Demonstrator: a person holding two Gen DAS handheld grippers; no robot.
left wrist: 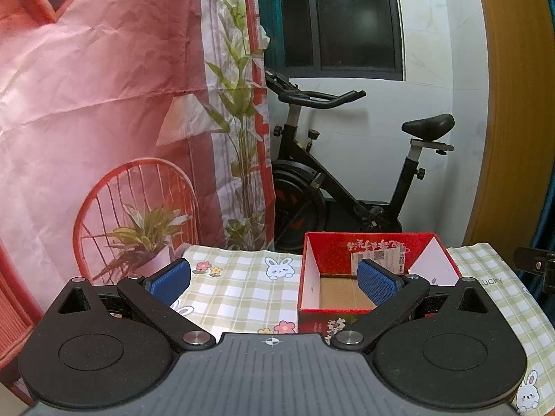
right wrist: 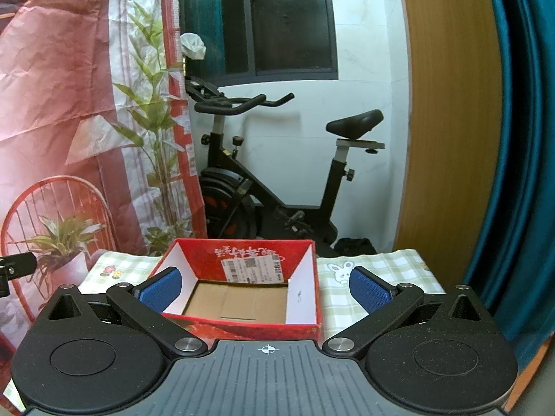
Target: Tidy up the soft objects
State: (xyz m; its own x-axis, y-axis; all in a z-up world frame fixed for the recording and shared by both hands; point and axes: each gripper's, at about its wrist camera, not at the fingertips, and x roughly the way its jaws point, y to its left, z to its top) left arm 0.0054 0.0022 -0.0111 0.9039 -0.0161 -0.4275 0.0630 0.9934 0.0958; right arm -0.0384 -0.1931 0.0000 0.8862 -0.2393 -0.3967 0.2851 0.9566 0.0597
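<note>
An open red cardboard box [left wrist: 367, 249] with a bare brown bottom stands on a green checked tablecloth [left wrist: 239, 287] with rabbit prints. It also shows in the right wrist view [right wrist: 249, 260]. No soft object is visible in either view. My left gripper [left wrist: 274, 277] is open and empty, held above the cloth just left of the box. My right gripper [right wrist: 265, 286] is open and empty, its blue pads spread across the box's near side.
A black exercise bike [left wrist: 347, 173] stands behind the table by a white wall and dark window. A red printed backdrop [left wrist: 104, 104] hangs at the left. A wooden panel [right wrist: 451, 121] and teal curtain [right wrist: 520, 138] are at the right.
</note>
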